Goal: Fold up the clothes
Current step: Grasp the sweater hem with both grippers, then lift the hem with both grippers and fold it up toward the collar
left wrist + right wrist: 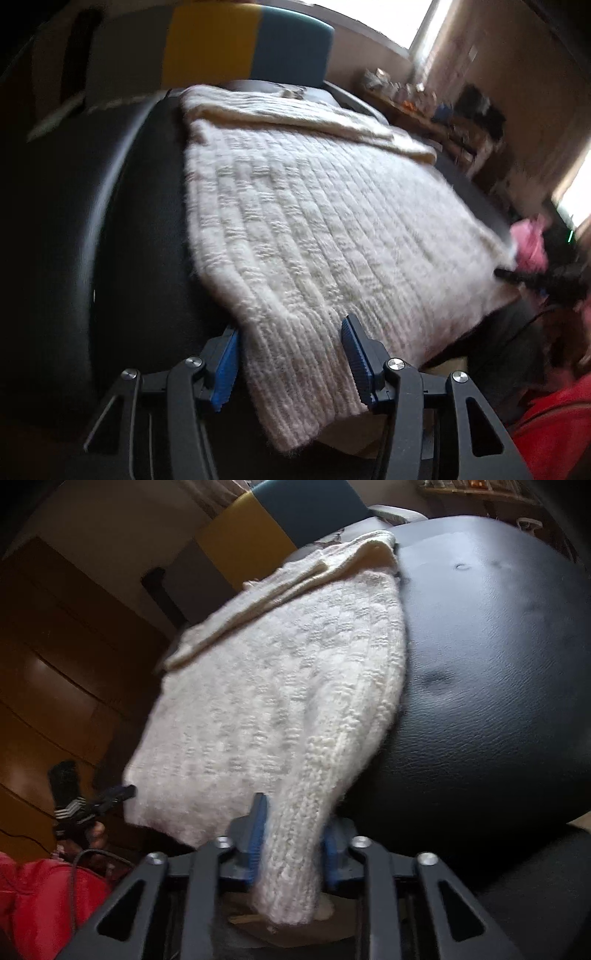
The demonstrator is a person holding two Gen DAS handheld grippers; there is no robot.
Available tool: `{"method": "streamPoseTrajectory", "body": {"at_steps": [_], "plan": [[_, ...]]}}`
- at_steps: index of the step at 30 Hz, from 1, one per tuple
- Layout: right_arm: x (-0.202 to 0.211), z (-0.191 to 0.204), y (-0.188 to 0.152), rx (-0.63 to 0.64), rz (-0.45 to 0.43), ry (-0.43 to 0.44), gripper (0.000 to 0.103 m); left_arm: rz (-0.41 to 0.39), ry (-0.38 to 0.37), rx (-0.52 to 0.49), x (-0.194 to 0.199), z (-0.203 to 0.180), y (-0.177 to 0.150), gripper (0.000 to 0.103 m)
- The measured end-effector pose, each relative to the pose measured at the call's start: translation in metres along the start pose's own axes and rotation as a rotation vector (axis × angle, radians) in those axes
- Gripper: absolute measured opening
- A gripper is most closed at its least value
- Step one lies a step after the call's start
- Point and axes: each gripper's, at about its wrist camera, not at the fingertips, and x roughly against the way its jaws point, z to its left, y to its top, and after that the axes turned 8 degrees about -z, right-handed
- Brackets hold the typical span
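A cream knitted sweater point(295, 229) lies spread on a black leather seat point(140, 229), its long axis running from the near edge, where the ribbed hem hangs over the seat's rim, away to the far end, where a folded part lies across it. The knit ribs run the same way, near to far. In the left wrist view the left gripper point(291, 363) sits at the near left corner of the hem; its blue pads point(356, 363) stand partway apart with the hanging hem between them, the left pad at the knit's edge and the right pad beside or over the cloth, and whether they press it cannot be told. In the right wrist view the right gripper point(291, 843) stands narrow, its blue pads point(256, 843) closed on the near right corner of the sweater point(266, 709), which bunches between them and hangs below. The seat point(480, 686) stretches bare to the right of the sweater. A red garment point(37, 904) shows at the near left of that view, with a brown wooden floor point(48, 686) beyond it.
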Motion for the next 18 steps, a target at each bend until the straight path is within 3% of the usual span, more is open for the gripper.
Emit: {"method": "streamPoseTrajectory", "body": {"at_steps": [1,2,3,5,8,12,18], "plan": [[-0.001,0.001,0.001,0.005,0.009,-0.021,0.014,0.001,-0.003,-0.014,-0.001,0.000,0.001,0.050],[-0.001,0.001,0.002,0.000,0.011,-0.025,0.013,0.003,-0.009,-0.019,-0.002,0.000,0.002,0.038],[-0.002,0.000,0.002,-0.006,0.013,-0.028,0.012,0.015,-0.044,0.011,-0.002,0.006,0.005,0.012],[0.001,-0.003,0.003,-0.035,0.008,-0.014,0.012,0.058,-0.125,0.109,-0.005,0.018,0.011,0.011],[0.010,-0.012,0.005,-0.117,-0.026,0.063,0.012,0.052,-0.170,0.177,0.003,0.029,0.017,0.010],[0.027,-0.011,0.011,-0.172,-0.088,0.171,0.012,-0.033,-0.314,0.271,0.032,0.039,0.031,0.009],[0.042,0.002,0.021,-0.245,-0.122,0.326,0.012,-0.163,-0.432,0.336,0.076,0.047,0.051,0.009]]}}
